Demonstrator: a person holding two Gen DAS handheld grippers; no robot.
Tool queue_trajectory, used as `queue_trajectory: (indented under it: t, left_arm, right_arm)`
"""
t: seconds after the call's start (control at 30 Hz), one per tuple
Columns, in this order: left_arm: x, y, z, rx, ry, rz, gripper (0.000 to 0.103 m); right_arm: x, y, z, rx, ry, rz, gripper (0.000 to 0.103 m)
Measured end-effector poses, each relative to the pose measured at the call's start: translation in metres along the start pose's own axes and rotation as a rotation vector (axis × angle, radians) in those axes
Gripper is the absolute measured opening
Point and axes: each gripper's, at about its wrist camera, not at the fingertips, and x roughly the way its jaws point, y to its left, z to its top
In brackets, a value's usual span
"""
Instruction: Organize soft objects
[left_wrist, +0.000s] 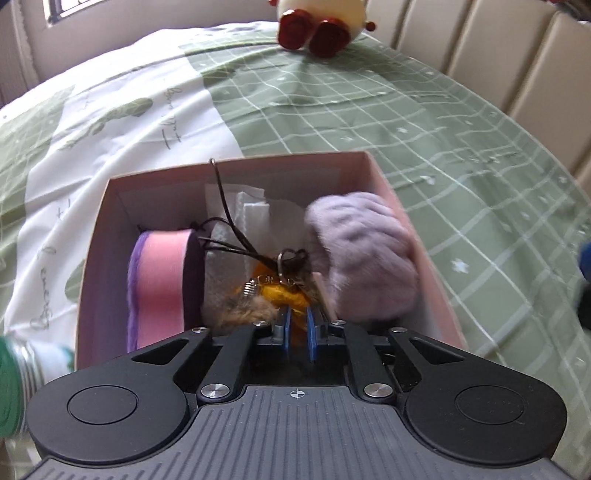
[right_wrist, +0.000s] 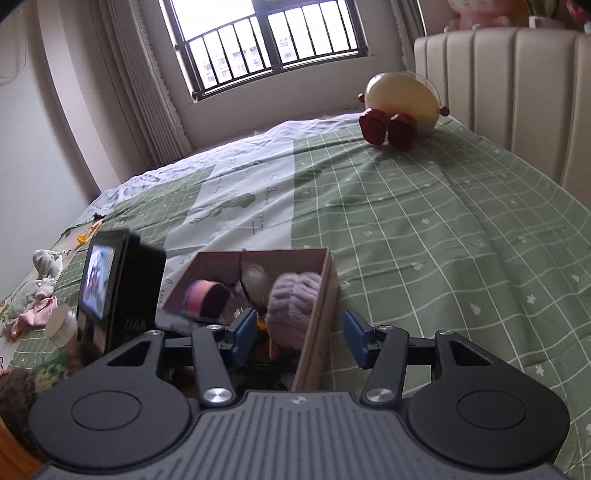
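Filling pink box on bed: we see left gripper pinching orange-brown fuzzy toy inside, lilac plush already in; right gripper spread, empty; round cream plush left far.

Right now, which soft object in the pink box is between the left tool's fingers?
The orange-and-brown fuzzy keychain toy; the lilac plush lies to its right, the pink roll to its left.

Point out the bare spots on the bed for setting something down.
Free: green checked bedspread between the pink box and headboard, up to the round plush. Also the white strip beyond the box. Crowded: inside the box, and the scattered clothes.
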Motion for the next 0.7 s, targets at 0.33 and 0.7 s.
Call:
queue_trajectory:
  t: [0.33,0.7]
  left_arm:
    - [-0.038,0.023,0.000,-0.076,-0.081,-0.136,0.015]
    - [-0.144,0.058,-0.105,-0.076,-0.369,-0.038,0.016]
  right_arm:
    - [0.026,-0.005,-0.022,0.018,0.066,0.035,0.052]
    - [0.034,0.073,-0.054,-0.110,0.066,0.052,0.063]
